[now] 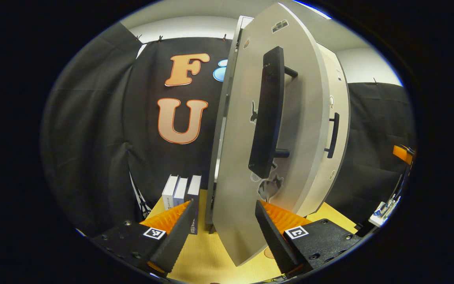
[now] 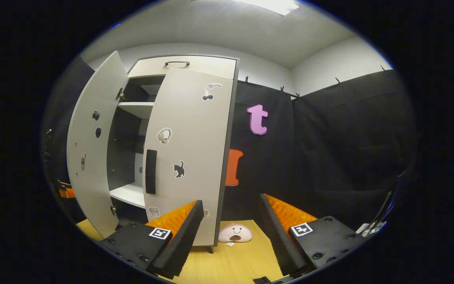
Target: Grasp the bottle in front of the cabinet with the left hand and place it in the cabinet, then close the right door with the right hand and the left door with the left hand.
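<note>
Left hand-held gripper (image 1: pixel 223 232) released, fingers straddling the half-open pale grey left cabinet door (image 1: pixel 246 157) over the yellow wooden desk (image 1: pixel 203 260); right hand-held gripper (image 2: pixel 231 236) released near the closed right door (image 2: pixel 195 157).

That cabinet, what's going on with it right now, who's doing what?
A person is working at the grey cabinet with a two-finger gripper in each hand. The left gripper is open, with the bottom edge of the left door between its fingers; that door stands partly open. The right door looks nearly closed, and the right gripper is open and empty in front of it. I cannot make out the bottle inside. A small pink toy lies on the wooden table beside the cabinet.
</note>
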A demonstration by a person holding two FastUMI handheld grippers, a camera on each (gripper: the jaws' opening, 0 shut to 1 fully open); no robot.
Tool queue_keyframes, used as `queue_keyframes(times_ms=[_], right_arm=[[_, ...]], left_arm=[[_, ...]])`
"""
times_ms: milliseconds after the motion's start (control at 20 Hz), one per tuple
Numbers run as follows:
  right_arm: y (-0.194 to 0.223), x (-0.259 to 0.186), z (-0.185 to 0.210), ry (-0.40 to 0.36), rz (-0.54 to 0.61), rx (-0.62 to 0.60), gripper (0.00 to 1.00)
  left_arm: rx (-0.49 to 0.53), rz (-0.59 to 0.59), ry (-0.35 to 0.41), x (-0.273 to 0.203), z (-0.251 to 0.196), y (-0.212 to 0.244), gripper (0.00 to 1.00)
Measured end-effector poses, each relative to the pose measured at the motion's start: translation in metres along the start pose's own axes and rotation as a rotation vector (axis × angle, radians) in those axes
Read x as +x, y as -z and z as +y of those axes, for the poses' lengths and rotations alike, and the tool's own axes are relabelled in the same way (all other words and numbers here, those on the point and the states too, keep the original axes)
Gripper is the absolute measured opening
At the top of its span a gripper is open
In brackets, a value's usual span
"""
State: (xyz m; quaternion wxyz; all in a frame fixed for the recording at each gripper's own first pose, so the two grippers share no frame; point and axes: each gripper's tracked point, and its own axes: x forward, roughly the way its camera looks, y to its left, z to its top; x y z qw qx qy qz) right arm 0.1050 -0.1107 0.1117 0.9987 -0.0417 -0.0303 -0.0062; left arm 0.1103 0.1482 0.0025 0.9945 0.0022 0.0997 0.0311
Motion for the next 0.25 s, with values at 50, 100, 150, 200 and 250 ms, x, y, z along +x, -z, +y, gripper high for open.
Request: queue_keyframes(times_ms=[50, 100, 150, 200, 250], right_arm=[[-0.001, 0.003, -0.003, -0.006, -0.004, -0.003, 0.94], [-0.001, 0.006, -0.006, -0.011, -0.007, -0.006, 0.94], [-0.001, 0.009, -0.009, -0.018, -0.008, -0.008, 0.94], [-0.001, 0.013, -0.01, -0.026, -0.01, -0.009, 0.94], [-0.001, 0.015, -0.012, -0.037, -0.013, -0.01, 0.94]], left_arm=[[0.007, -0.003, -0.001, 0.002, -0.004, 0.0, 0.95], [0.012, -0.004, -0.005, 0.005, -0.008, -0.001, 0.95], [0.013, -0.008, -0.013, 0.006, -0.012, -0.001, 0.95], [0.011, -0.01, -0.019, 0.008, -0.015, -0.001, 0.95], [0.009, -0.011, -0.022, 0.01, -0.018, 0.0, 0.95]])
